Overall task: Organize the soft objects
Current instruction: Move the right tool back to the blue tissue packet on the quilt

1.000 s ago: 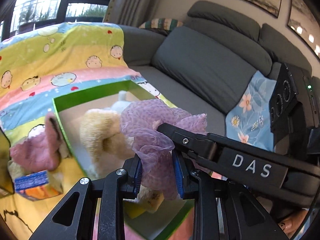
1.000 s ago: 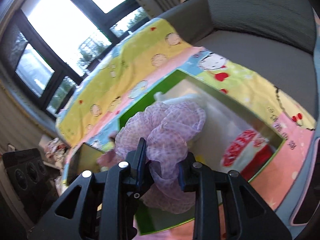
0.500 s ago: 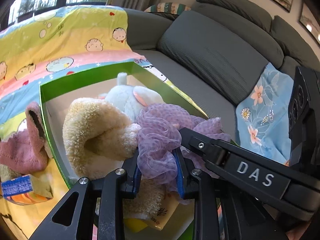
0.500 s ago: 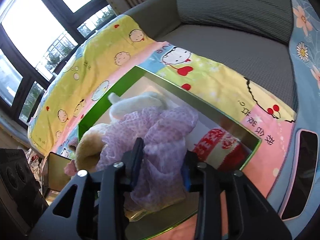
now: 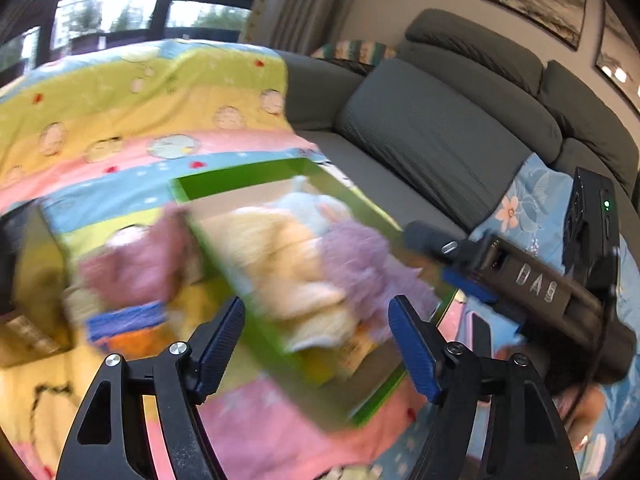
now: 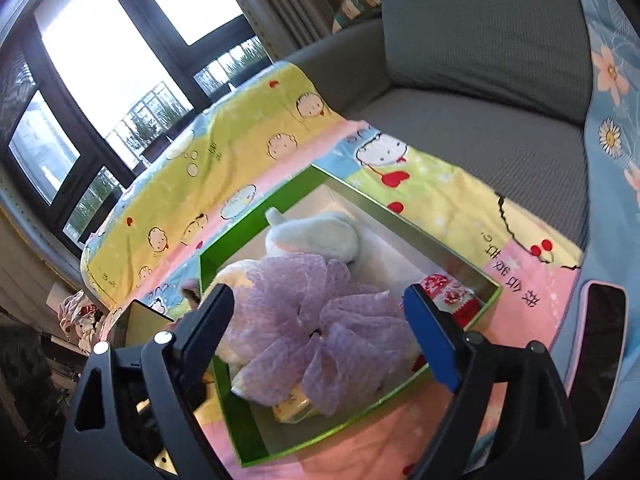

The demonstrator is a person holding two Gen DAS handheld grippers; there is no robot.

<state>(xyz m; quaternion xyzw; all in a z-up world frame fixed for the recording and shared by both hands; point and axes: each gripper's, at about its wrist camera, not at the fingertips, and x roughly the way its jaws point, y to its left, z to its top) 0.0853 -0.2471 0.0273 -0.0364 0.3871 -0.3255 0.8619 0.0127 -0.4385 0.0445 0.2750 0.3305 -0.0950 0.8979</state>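
Left wrist view was blurred; we saw both hand-held grippers, left (image 5: pixel 316 344) and right (image 6: pixel 316 332), opening, touching nothing, above the green box (image 6: pixel 256 220), whose purple mesh pouf (image 6: pixel 320 320) hid toys beneath.

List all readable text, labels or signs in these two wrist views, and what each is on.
"DAS": white letters on the black right gripper body, left wrist view.
Chinese characters and "6": black print on the pink patch of the cartoon-print blanket, upside down; too distorted to transcribe.
Small yellow packet in the green cardboard box: print too small.
Red-and-white soft item: pattern unreadable.
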